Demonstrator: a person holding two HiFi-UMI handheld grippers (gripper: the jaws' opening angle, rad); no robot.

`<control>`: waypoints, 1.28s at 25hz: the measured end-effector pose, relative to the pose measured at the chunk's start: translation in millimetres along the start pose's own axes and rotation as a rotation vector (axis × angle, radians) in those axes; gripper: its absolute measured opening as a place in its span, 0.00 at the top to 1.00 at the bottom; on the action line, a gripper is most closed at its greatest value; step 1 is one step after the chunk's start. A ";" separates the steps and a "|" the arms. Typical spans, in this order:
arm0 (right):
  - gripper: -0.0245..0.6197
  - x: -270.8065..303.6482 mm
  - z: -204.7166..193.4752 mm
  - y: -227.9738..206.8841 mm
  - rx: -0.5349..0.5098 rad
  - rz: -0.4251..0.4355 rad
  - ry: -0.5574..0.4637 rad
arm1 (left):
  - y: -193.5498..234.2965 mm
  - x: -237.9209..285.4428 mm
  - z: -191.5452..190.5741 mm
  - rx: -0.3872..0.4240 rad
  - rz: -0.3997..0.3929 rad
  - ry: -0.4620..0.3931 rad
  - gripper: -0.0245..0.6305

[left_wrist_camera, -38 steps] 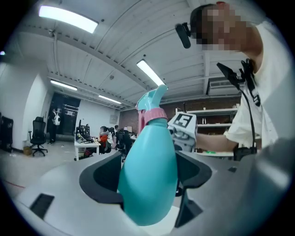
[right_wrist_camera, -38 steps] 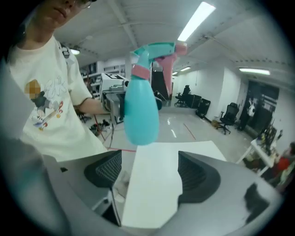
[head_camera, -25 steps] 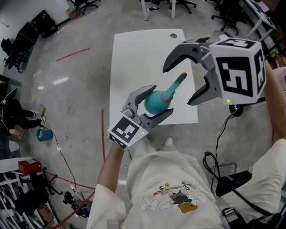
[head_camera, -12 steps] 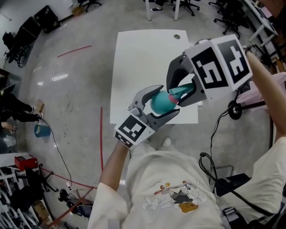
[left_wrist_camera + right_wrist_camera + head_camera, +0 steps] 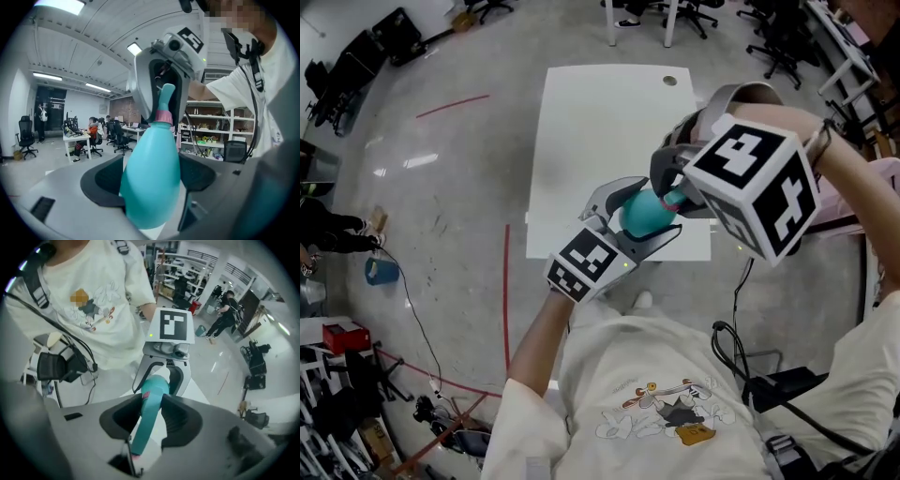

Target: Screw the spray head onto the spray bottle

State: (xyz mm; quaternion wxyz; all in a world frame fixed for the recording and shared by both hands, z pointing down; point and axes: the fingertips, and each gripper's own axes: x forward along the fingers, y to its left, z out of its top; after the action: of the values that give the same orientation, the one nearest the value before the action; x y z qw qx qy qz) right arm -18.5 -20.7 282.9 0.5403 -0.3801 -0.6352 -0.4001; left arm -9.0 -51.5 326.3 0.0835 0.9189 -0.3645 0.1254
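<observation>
Spray bottle (image 5: 636,221), single, clamped by left gripper (image 5: 641,212); right gripper (image 5: 150,402) jaws just closed on single spray head (image 5: 145,428).

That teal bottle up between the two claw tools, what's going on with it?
A person holds a gripper in each hand above a white table. The left gripper clamps the round body of the teal spray bottle. The right gripper, pointing down from above, has just been closing its jaws, which now sit on the long spray head. The head sits on the bottle's neck; how far it is screwed on can't be told.
</observation>
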 end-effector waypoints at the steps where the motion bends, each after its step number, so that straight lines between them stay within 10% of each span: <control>1: 0.76 2.8 -0.4 1.3 -0.034 -0.014 0.039 | -1.5 1.2 -2.8 -0.019 -0.006 0.014 0.41; 7: 0.76 11.2 0.8 0.5 0.010 0.010 0.074 | -1.6 -2.1 -10.0 -0.063 0.028 0.032 0.41; 15: 0.76 12.6 -10.5 -18.9 0.641 0.064 -0.052 | 25.8 -3.9 -7.6 0.027 0.490 0.021 0.41; 20: 0.75 16.4 -23.7 -26.8 0.934 0.051 -0.163 | 33.4 0.6 -10.2 0.001 0.545 -0.022 0.41; 28: 0.60 1.6 -23.1 -31.9 0.988 0.007 -0.257 | 45.8 -6.2 -13.9 -0.044 0.544 -0.072 0.41; 32: 0.59 -39.8 -24.1 -35.7 0.838 -0.075 -0.308 | 45.3 -10.5 -13.1 -0.052 0.429 -0.100 0.41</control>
State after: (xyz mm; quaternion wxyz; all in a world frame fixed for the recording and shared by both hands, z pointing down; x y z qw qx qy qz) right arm -36.9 -58.8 242.3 0.5320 -0.1600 -0.8288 -0.0664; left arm -49.9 -74.1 338.6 0.0603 0.8230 -0.5584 0.0849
